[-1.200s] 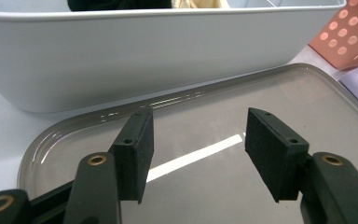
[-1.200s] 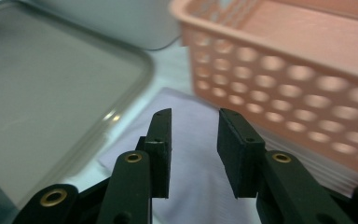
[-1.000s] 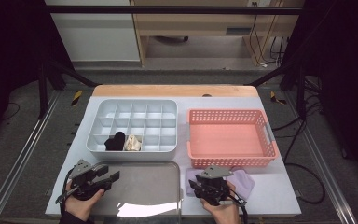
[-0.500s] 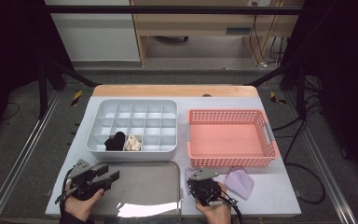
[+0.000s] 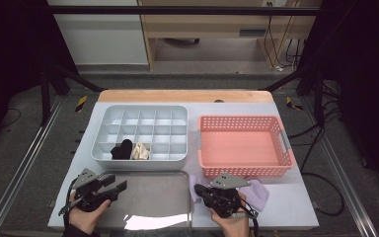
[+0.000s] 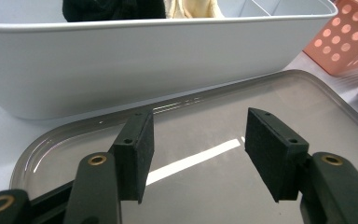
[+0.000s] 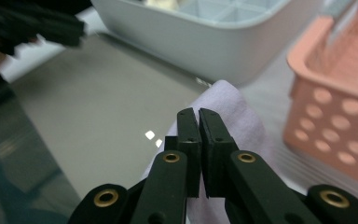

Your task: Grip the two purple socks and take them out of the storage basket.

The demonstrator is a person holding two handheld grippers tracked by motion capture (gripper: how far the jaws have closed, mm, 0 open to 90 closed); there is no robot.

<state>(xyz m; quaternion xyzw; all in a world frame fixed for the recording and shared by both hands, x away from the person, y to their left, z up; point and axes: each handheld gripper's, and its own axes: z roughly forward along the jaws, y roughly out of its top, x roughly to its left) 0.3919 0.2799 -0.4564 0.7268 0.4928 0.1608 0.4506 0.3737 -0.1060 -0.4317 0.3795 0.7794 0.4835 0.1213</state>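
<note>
1. Lilac cloth [image 5: 259,193] on the bench, near edge, just below the pink basket [image 5: 246,170]; left corner overlapping the rim of the grey tray [image 5: 148,197].
2. Right tool [image 5: 202,190] shut on that left corner of the lilac cloth [image 7: 242,121]; in the right gripper view, pads of the right tool [image 7: 198,112] pressed almost flat together, with a thin fold judged to be pinched between them.
3. Deciding relation: bulk of the cloth trailing toward 3 o'clock from the tool tips, beneath the holding hand; long axis roughly 9 to 3 o'clock, parallel to the bench's near edge.
4. Pink basket at 12 to 1 o'clock from the right tool, close by; white divided box [image 5: 143,158] at 10 to 11 o'clock, with a black item [image 5: 122,149] and a cream item [image 5: 140,151] in its front row.
5. Right hand low at the near edge, tool aimed toward 10 o'clock, tilted down onto the cloth.
6. Left tool [image 5: 118,183] at 9 o'clock from the right one, well apart across the tray; pads of the left tool [image 6: 199,126] wide and empty, hovering over the tray, aimed toward 2 o'clock.
7. Right hand clearly nearer; judged sufficient for a lift, with the unheld part of the cloth likely to hang and drag.
</note>
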